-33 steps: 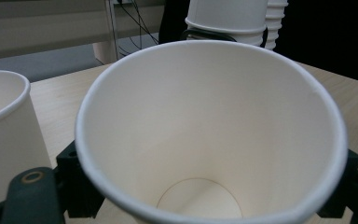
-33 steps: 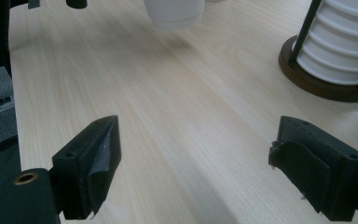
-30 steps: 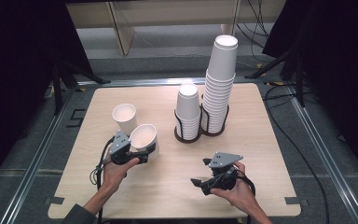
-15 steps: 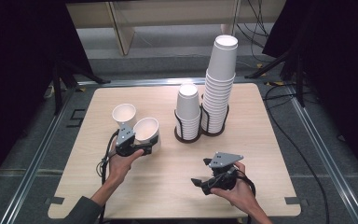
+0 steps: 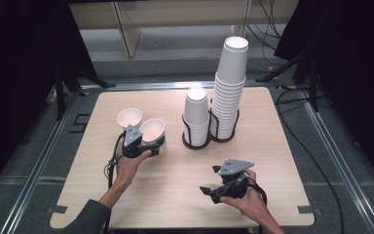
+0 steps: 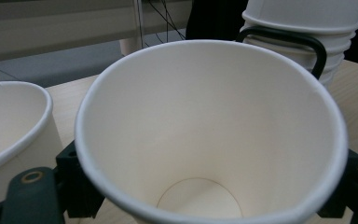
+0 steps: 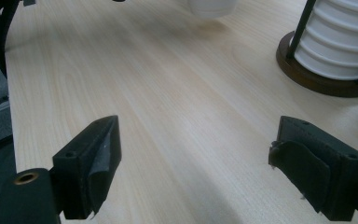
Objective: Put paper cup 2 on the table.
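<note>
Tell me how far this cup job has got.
Done, it seems: one loose paper cup stands upright on the table, apart from the two stacks in the black holders. In hand: the left gripper is shut on a second cup, tilted, right beside the first. The right gripper is open and holds nothing. Left: setting this cup down; whether more come off the stacks I cannot tell.

White paper cups (image 5: 152, 130) throughout, cream-white inside. Light wood-grain worktop (image 5: 292, 146) with pale streaks. Black wire cup holders (image 5: 195, 141) on dark brown bases. Black fingers (image 7: 93, 163) with dark grey pads. Grey three-cornered plates (image 5: 235, 165). Grey floor, black surrounding drapes.
</note>
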A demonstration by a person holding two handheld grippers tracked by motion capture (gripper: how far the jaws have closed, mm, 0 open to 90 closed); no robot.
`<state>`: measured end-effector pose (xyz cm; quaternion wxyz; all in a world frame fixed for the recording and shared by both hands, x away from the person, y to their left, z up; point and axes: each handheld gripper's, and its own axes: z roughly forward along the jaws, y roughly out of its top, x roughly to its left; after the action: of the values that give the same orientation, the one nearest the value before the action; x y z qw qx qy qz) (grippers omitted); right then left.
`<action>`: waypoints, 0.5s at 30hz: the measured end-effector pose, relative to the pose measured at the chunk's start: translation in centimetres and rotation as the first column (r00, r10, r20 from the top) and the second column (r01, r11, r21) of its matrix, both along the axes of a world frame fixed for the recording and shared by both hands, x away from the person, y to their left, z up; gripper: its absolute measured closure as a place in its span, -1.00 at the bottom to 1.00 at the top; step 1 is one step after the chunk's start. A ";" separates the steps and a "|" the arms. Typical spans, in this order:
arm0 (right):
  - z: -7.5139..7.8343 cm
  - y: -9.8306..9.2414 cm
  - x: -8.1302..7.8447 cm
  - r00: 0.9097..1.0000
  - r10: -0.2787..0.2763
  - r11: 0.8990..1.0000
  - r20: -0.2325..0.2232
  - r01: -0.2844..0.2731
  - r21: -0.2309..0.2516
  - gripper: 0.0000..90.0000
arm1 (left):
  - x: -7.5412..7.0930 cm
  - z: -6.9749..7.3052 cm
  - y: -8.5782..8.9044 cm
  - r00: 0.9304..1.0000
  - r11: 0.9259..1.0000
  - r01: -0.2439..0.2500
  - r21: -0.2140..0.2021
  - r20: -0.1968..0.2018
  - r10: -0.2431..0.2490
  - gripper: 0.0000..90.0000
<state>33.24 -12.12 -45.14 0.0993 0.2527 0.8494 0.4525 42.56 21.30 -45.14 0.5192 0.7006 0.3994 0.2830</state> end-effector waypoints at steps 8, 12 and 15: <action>-0.1 0.1 -0.1 1.000 0.002 1.000 -0.018 -0.002 0.000 -0.64 | 1.3 0.0 -0.3 1.000 1.000 -0.024 -0.003 -0.001 0.024 -0.62; -0.1 0.1 -0.1 1.000 0.006 1.000 -0.019 -0.006 0.002 -0.65 | 2.0 -0.1 -0.7 0.999 0.999 -0.033 -0.002 0.003 0.033 -0.62; -0.1 0.0 0.0 1.000 0.007 1.000 -0.002 -0.007 -0.006 -0.64 | 2.5 0.0 -0.8 0.999 0.999 -0.045 -0.006 0.004 0.045 -0.62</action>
<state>33.25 -12.09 -45.26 0.0977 0.2497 0.8517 0.4502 45.07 20.51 -45.11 0.5155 0.6894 0.4148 0.2950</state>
